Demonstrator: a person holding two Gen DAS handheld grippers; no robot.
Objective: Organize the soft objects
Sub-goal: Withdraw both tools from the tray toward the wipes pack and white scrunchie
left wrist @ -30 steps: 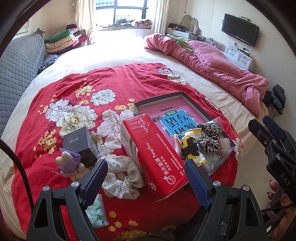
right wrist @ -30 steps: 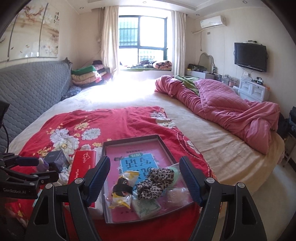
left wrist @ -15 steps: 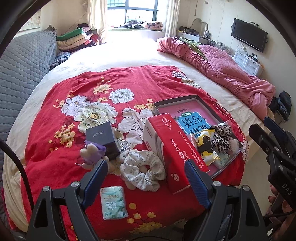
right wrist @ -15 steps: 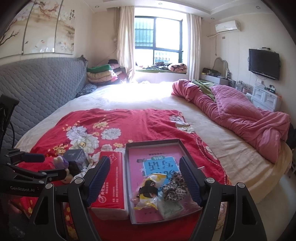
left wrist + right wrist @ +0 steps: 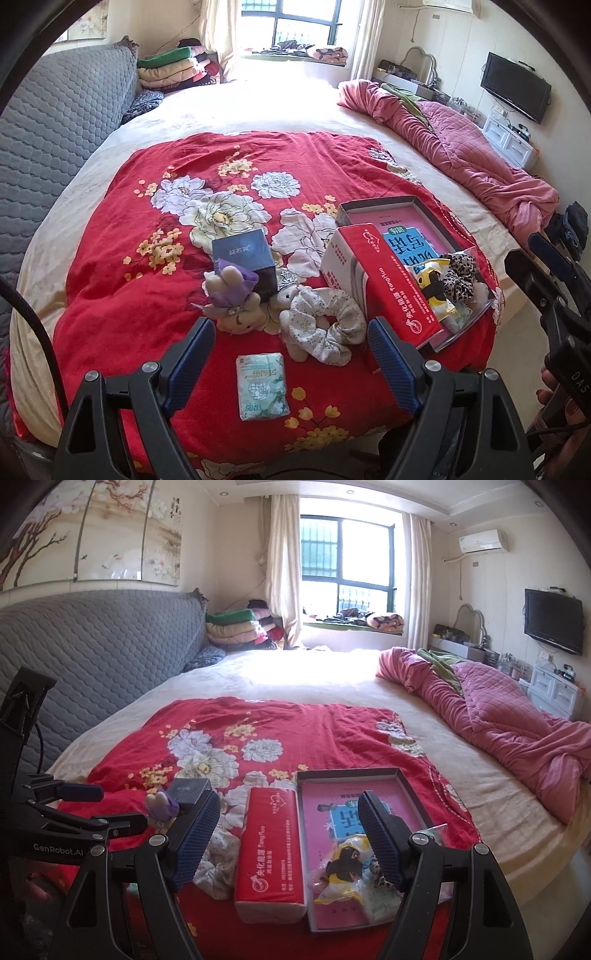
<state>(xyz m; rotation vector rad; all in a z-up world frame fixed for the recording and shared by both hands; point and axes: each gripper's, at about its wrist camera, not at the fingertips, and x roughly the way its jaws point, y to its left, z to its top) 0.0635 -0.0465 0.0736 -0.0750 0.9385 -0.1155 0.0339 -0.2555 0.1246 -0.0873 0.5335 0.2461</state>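
On the red floral bedspread [image 5: 122, 295] lie a white floral scrunchie [image 5: 325, 325], a small plush bear with a purple bow [image 5: 236, 299] and a green tissue packet [image 5: 262, 386]. My left gripper [image 5: 290, 328] hovers open above them, holding nothing. A leopard scrunchie [image 5: 460, 275] and a yellow packet [image 5: 432, 284] rest in a shallow grey tray [image 5: 384, 202] over a pink book. My right gripper [image 5: 290, 801] is open and empty, back from the red tissue pack [image 5: 269, 849] and the tray [image 5: 347, 773]. Its right finger hides most of the leopard scrunchie there.
A dark blue box [image 5: 245, 258] stands behind the bear. The red tissue pack [image 5: 384, 288] lies against the tray's left side. A pink quilt [image 5: 509, 720] is heaped at the right, a grey padded headboard [image 5: 92, 657] at the left. The bed's near edge is close below.
Both grippers have drawn back from the bed, so the objects look smaller and farther. The green tissue packet has come fully into the left view. Both stay open.
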